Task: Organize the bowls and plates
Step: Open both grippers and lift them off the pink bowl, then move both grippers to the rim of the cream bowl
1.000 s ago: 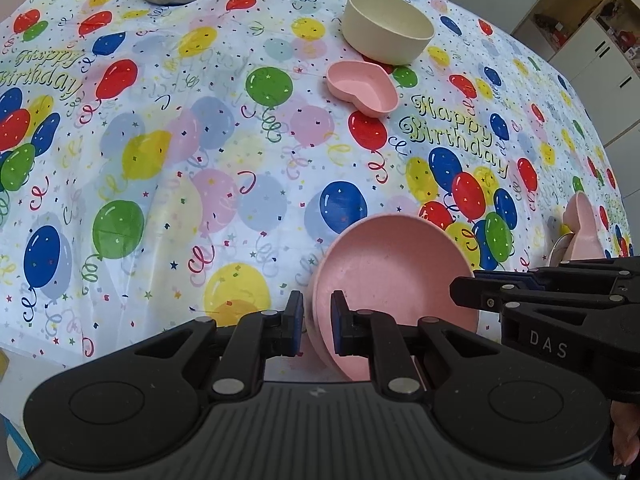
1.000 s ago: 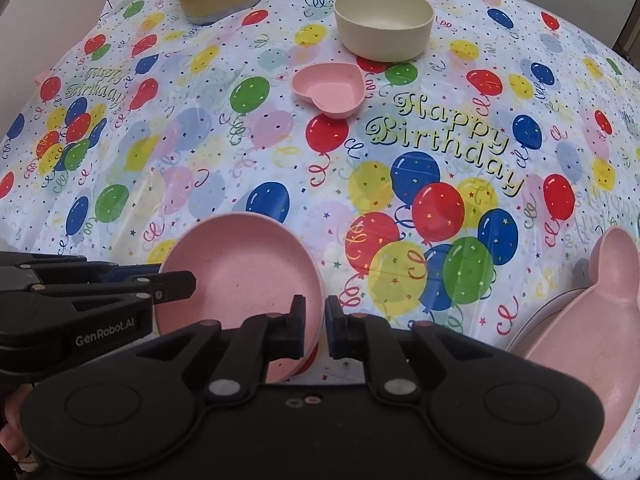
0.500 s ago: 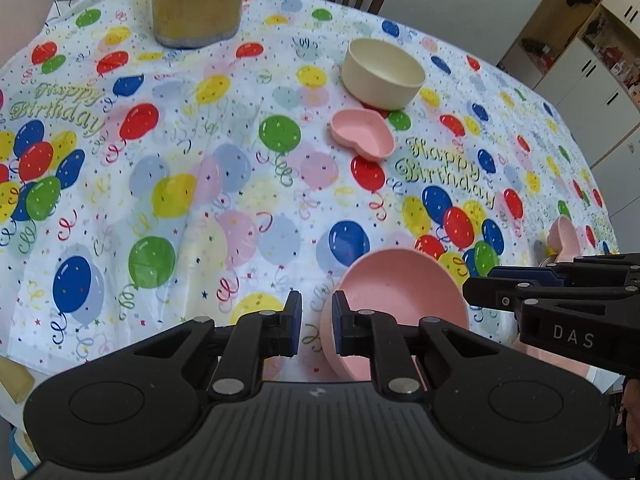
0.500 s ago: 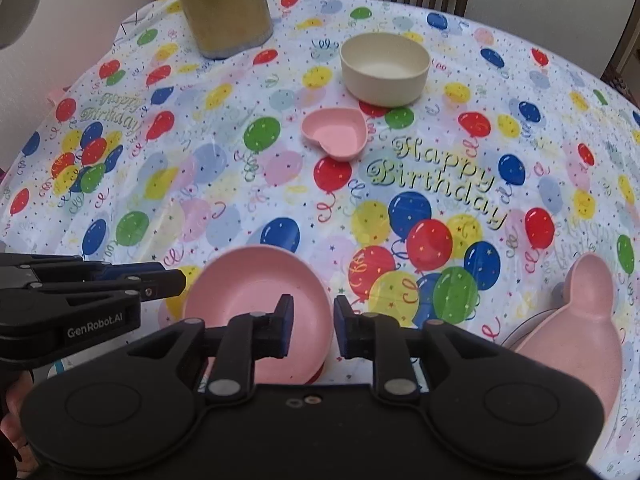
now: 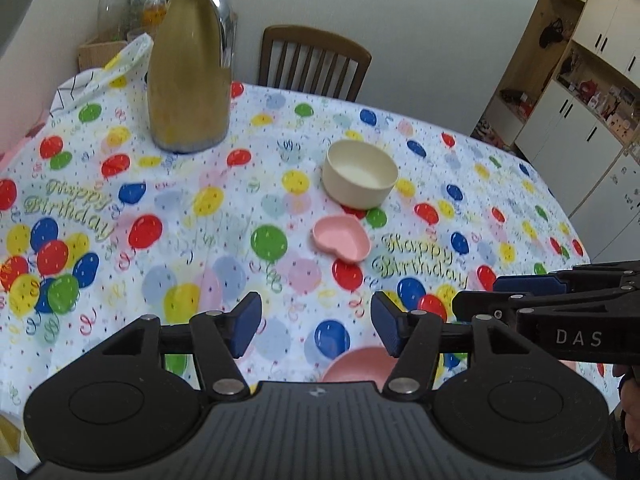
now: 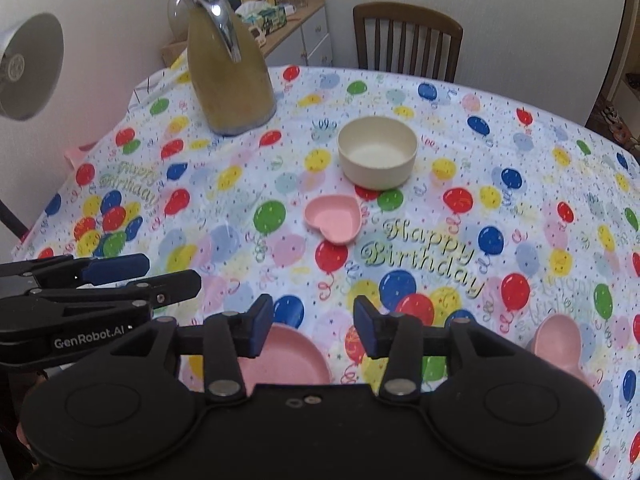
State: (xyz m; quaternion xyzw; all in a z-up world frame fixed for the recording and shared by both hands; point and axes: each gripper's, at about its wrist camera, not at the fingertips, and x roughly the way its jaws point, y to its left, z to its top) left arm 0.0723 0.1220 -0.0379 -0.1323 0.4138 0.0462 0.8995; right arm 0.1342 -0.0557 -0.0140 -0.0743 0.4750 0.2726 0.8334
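Left gripper (image 5: 316,330): jaws opening, nothing between them.
Right gripper (image 6: 314,330): jaws opening, nothing between them.
Pink plate (image 6: 286,360): on the tablecloth (image 6: 240,216), below both grippers, well nearer than the cream bowl (image 6: 377,153).

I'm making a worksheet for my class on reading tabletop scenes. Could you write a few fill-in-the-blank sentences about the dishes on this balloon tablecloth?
1. The small pink dish in the middle of the table is shaped like a ____.
2. Just behind it stands a round bowl coloured ____.
3. The tall jug is closest to the table's far-____ corner.
4. Nearest the grippers lies a flat round plate coloured ____.

Missing words: heart; cream; left; pink
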